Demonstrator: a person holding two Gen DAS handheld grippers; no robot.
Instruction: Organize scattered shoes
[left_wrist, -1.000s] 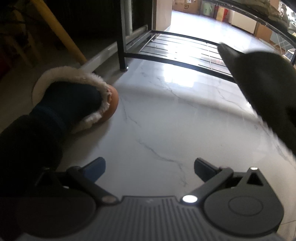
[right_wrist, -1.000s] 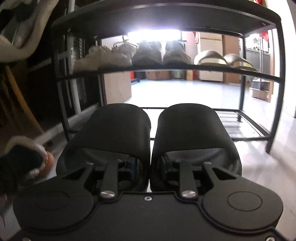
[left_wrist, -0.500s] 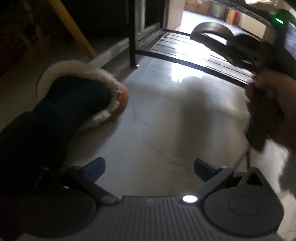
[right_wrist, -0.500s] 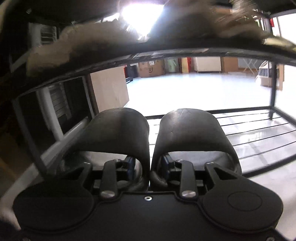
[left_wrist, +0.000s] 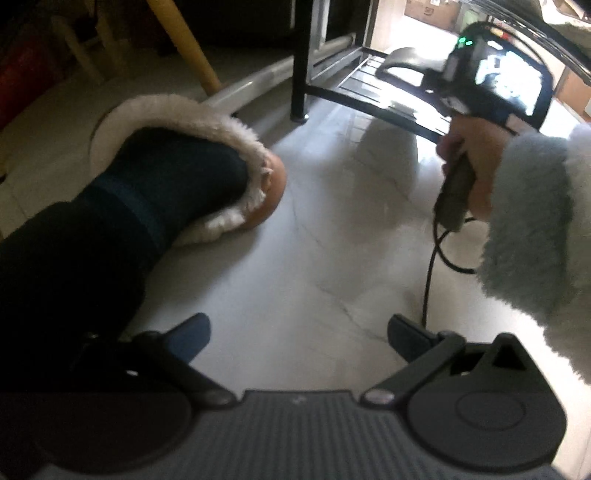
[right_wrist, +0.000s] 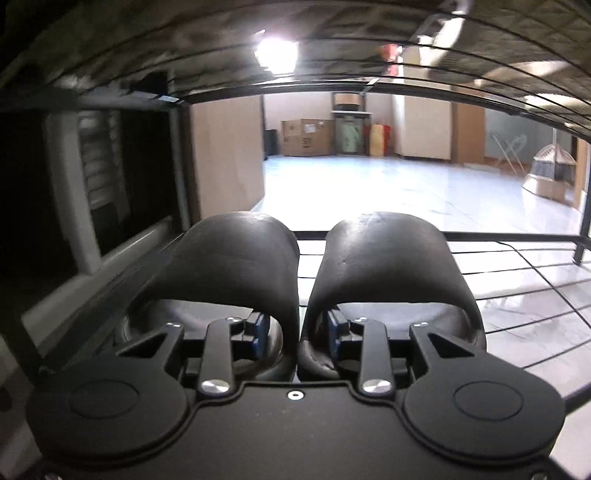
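Observation:
My right gripper (right_wrist: 298, 328) is shut on a pair of black slippers (right_wrist: 388, 266), pinching their inner sides together. The pair sits low over the wire bottom shelf (right_wrist: 517, 273) of the black shoe rack, under the middle shelf. In the left wrist view the right gripper's body (left_wrist: 495, 85) and one slipper (left_wrist: 404, 61) show at the rack's bottom shelf (left_wrist: 369, 96). My left gripper (left_wrist: 295, 332) is open and empty above the marble floor.
The person's foot in a fleece-lined brown slipper (left_wrist: 207, 155) stands left of my left gripper. A yellow pole (left_wrist: 184, 40) leans at the back left. The rack's front leg (left_wrist: 299, 59) stands on the floor. Boxes (right_wrist: 306, 136) stand far behind the rack.
My right gripper has moved forward and down, carrying the black slippers under the middle shelf onto the bottom shelf level. The left gripper has stayed open, drifting slightly toward the rack.

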